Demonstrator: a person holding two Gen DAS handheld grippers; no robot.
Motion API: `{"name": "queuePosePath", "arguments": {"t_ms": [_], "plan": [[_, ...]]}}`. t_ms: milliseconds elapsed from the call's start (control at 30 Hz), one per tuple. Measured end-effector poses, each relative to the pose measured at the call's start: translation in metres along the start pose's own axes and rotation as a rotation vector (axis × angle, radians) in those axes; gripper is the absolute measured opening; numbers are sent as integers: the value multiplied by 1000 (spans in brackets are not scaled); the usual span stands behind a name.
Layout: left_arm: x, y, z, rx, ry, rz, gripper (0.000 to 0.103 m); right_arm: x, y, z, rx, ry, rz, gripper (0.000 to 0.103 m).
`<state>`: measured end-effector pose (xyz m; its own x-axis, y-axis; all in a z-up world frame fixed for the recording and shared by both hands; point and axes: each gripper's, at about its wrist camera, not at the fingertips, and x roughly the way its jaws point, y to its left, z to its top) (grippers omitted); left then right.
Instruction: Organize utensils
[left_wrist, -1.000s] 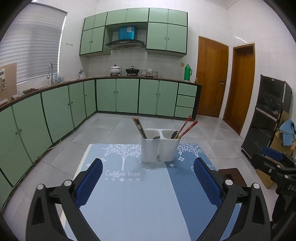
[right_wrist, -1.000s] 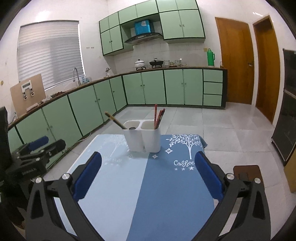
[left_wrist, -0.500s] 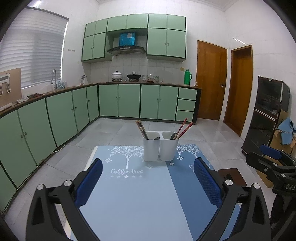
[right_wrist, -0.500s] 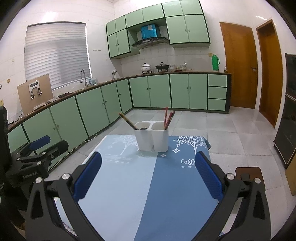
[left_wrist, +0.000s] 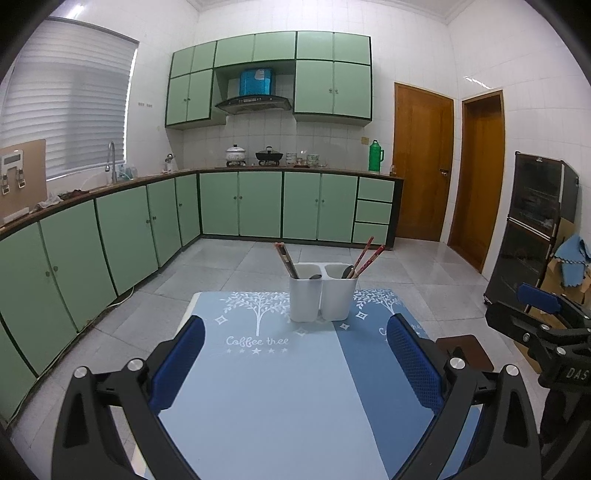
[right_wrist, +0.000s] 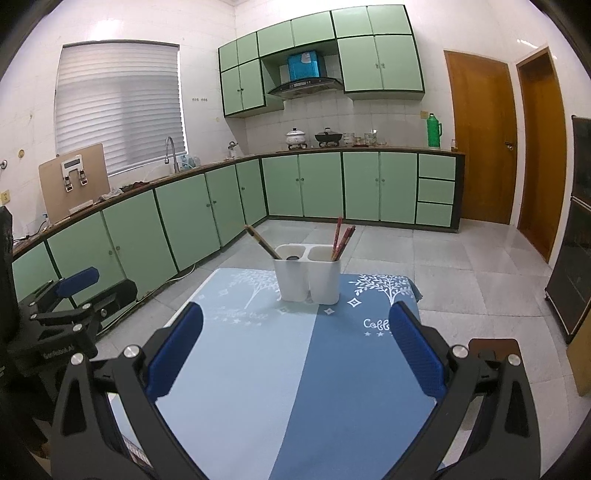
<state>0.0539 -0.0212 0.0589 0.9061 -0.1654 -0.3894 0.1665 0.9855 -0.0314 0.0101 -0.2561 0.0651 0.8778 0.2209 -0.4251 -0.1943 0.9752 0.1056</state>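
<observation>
A white two-compartment utensil holder (left_wrist: 322, 295) stands at the far end of the blue table (left_wrist: 280, 387); it also shows in the right wrist view (right_wrist: 306, 278). Brown chopsticks (left_wrist: 286, 259) and a spoon sit in its left compartment. Red chopsticks (left_wrist: 366, 255) and a spoon sit in its right compartment. My left gripper (left_wrist: 295, 363) is open and empty, well back from the holder. My right gripper (right_wrist: 295, 354) is open and empty, also well back. Each gripper shows at the edge of the other's view.
The table has a blue cloth with white tree prints (right_wrist: 384, 288). Green kitchen cabinets (left_wrist: 258, 206) run along the left and back walls. A dark cabinet (left_wrist: 535, 229) stands at the right. A brown stool (right_wrist: 495, 349) sits by the table's right side.
Both grippers have pulled back and up from the holder, which looks smaller and farther now. Both stay open and empty.
</observation>
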Motion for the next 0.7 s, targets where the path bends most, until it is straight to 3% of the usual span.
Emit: {"name": "queuePosePath", "arguments": {"t_ms": [700], "plan": [[-3, -1, 2, 5, -3, -2, 97, 2, -1, -2, -1, 5, 2, 98]]}}
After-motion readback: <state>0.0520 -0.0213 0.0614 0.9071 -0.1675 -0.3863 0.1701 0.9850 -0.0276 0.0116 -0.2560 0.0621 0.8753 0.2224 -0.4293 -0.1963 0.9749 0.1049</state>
